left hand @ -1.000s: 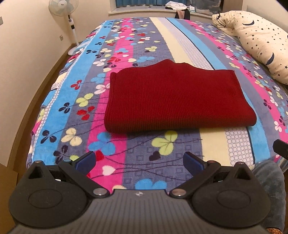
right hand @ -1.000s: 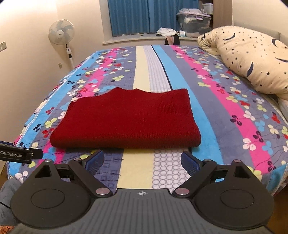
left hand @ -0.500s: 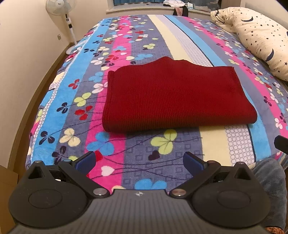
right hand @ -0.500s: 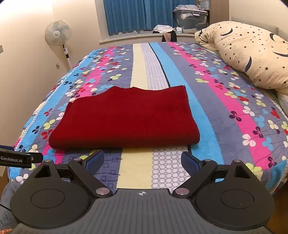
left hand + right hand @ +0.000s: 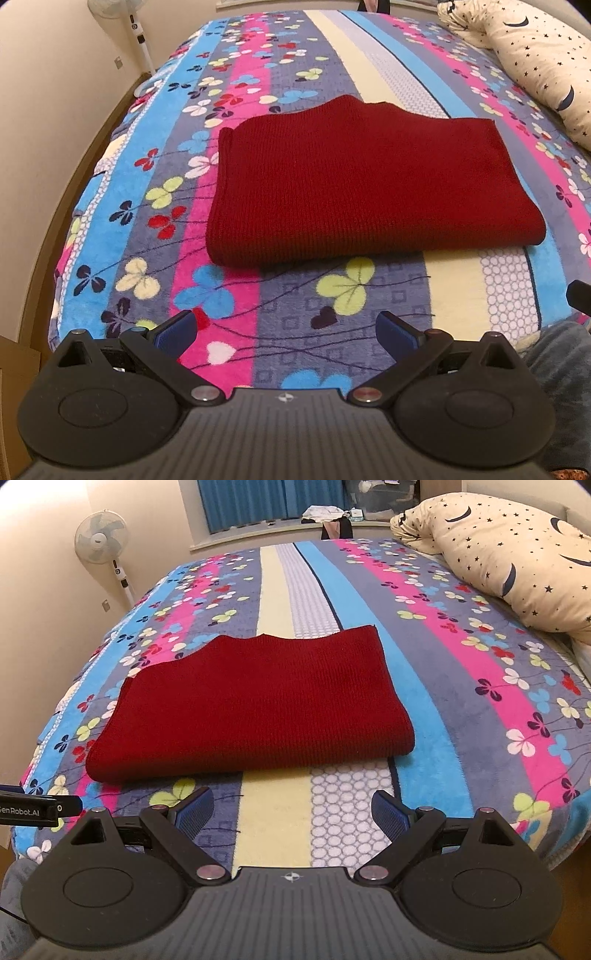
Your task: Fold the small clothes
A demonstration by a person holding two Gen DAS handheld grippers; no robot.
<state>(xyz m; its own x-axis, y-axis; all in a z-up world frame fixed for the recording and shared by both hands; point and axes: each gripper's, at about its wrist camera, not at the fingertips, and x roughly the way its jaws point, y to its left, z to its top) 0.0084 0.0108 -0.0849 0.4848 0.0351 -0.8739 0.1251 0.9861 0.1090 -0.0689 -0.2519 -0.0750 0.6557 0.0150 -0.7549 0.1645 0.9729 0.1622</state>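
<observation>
A dark red knit garment lies folded into a flat rectangle on the striped flowered bedspread; it also shows in the right wrist view. My left gripper is open and empty, just short of the garment's near edge. My right gripper is open and empty, also just short of the near edge, toward its right half. Neither gripper touches the cloth. The tip of the left gripper shows at the left edge of the right wrist view.
A cream pillow with stars and moons lies at the bed's right side. A white standing fan stands by the left wall. A windowsill with clutter is behind the bed. The bed's near edge lies under both grippers.
Both grippers have moved a little forward and lower toward the garment's near edge. The garment has not moved. Both stay open.
</observation>
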